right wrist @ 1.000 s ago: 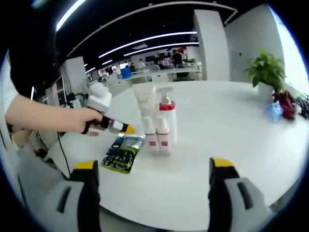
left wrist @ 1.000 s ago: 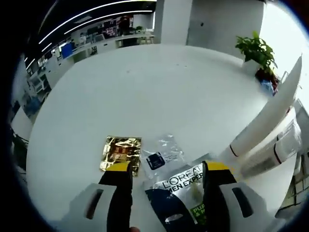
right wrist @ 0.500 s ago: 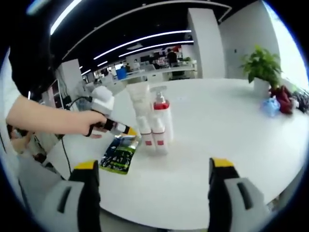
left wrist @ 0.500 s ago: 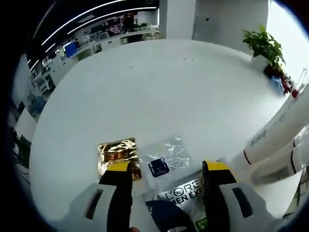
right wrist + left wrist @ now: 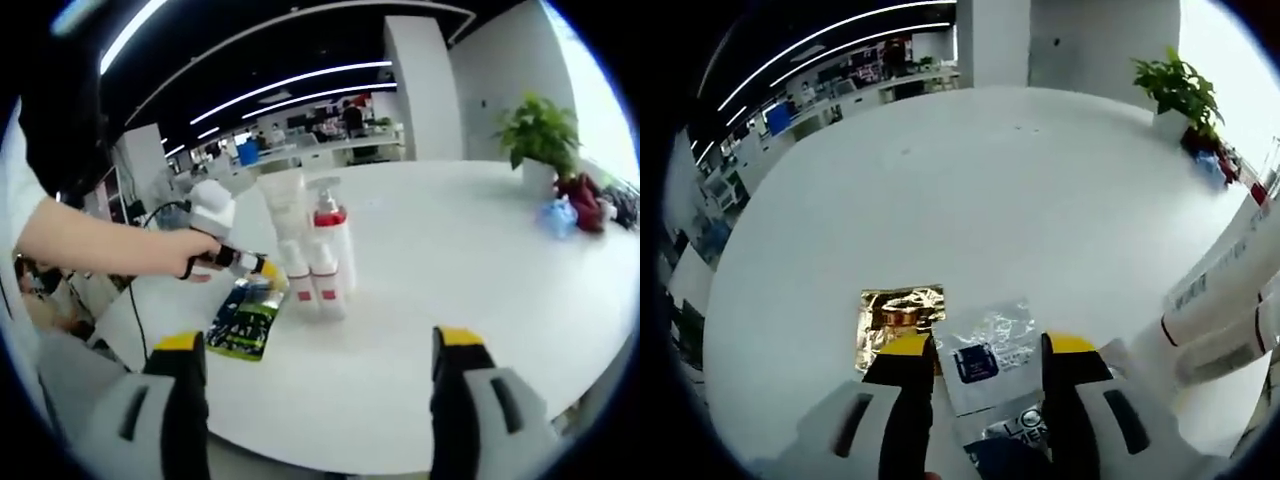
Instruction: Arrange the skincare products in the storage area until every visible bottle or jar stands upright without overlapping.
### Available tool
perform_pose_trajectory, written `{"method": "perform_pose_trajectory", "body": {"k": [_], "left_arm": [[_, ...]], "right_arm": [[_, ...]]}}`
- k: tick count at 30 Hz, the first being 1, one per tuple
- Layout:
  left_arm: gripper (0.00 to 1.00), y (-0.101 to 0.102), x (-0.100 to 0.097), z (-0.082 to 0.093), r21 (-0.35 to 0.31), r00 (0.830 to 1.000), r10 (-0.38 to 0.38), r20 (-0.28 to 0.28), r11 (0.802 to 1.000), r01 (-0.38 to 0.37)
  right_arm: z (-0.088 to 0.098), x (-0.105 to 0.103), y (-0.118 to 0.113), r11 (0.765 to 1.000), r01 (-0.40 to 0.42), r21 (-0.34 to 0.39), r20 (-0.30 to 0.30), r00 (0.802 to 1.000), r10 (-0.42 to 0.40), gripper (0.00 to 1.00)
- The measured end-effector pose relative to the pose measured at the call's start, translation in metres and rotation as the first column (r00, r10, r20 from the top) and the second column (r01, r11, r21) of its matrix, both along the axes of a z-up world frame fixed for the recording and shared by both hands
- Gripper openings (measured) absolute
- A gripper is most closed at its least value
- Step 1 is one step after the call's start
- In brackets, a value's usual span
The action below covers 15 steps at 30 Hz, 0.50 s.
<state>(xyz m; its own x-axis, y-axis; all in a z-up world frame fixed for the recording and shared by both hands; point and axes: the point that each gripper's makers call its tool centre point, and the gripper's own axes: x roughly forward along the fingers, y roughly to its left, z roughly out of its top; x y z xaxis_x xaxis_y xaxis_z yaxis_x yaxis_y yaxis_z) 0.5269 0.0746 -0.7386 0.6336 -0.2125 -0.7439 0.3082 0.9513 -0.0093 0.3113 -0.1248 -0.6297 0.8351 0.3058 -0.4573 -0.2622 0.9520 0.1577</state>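
Note:
My left gripper (image 5: 990,350) hovers low over the white table, its yellow-tipped jaws straddling a clear sachet (image 5: 980,350) with a dark label. A gold sachet (image 5: 898,312) lies just left of it, and a dark L'Oreal sachet (image 5: 1008,438) lies between the jaws nearer the camera. Two white tubes (image 5: 1225,295) stand at the right. In the right gripper view, the tubes (image 5: 292,245) and a pump bottle (image 5: 333,240) with a red collar stand upright together. A hand holds the left gripper (image 5: 262,268) over the dark sachet (image 5: 243,315). My right gripper (image 5: 318,345) is wide open and holds nothing.
A potted plant (image 5: 535,130) stands at the table's far right edge, with a blue thing (image 5: 560,218) and a red thing (image 5: 590,210) beside it. Broad bare tabletop (image 5: 970,180) stretches beyond the sachets. Office desks fill the background.
The left jaws have drawn closer together around the clear sachet, and that view has shifted slightly over it. The right gripper view has barely changed.

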Motion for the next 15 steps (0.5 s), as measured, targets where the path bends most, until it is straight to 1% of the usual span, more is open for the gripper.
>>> {"method": "perform_pose_trajectory", "body": {"k": [8,15], "left_arm": [[0.38,0.011,0.015,-0.001,-0.007,1.0,-0.027,0.01,1.0,0.027],[0.37,0.017,0.012,0.001,-0.019,0.999,-0.051,0.015,0.999,0.051]], "right_arm": [[0.0,0.0,0.0,1.0,0.005,-0.001,0.002,1.0,-0.005,0.94],[0.0,0.0,0.0,1.0,0.006,-0.003,0.004,1.0,-0.006,0.94]]}}
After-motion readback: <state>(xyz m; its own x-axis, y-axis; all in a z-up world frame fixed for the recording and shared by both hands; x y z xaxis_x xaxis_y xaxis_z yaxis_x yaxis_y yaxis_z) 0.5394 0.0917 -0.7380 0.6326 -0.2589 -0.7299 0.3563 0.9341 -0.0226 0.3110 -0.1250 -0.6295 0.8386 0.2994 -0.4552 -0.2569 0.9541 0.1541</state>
